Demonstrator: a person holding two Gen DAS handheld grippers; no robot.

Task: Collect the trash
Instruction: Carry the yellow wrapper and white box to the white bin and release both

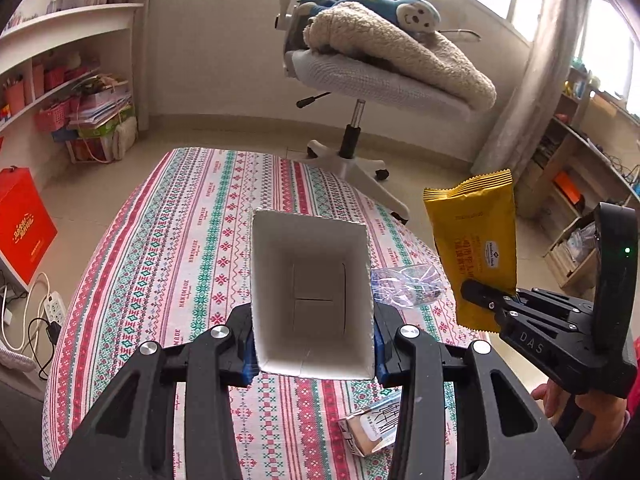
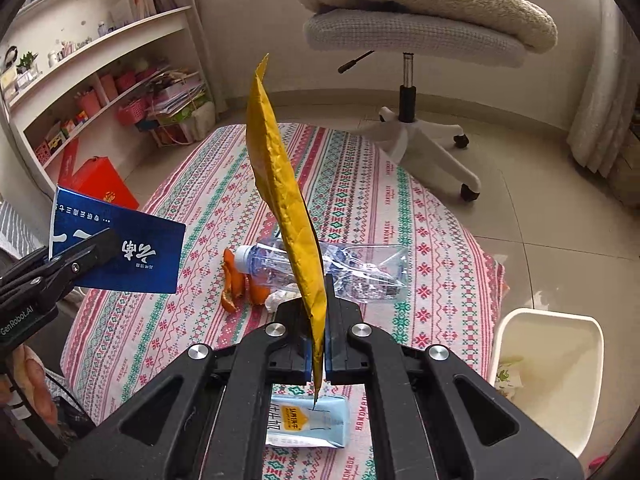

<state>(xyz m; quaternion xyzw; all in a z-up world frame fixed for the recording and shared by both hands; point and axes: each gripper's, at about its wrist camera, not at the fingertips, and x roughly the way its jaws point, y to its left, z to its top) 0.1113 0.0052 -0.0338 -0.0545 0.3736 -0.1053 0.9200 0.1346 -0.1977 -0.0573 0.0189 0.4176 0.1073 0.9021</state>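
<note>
Your right gripper (image 2: 317, 344) pinched a yellow wrapper (image 2: 284, 200) edge-on above the patterned tablecloth (image 2: 420, 216), where a crushed bottle (image 2: 352, 266) and orange peel (image 2: 236, 284) lay.

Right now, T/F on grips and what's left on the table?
1. The right gripper is shut on the yellow wrapper. True.
2. The left gripper is empty. False: it holds an open box, blue outside, white inside.
3. The box already has trash in it. False: its inside shows bare.
4. A crushed bottle lies on the table. True.
5. Orange peel lies beside the bottle's cap end. True.
6. The white bin stands on the table. False: it is on the floor beside it.
</note>
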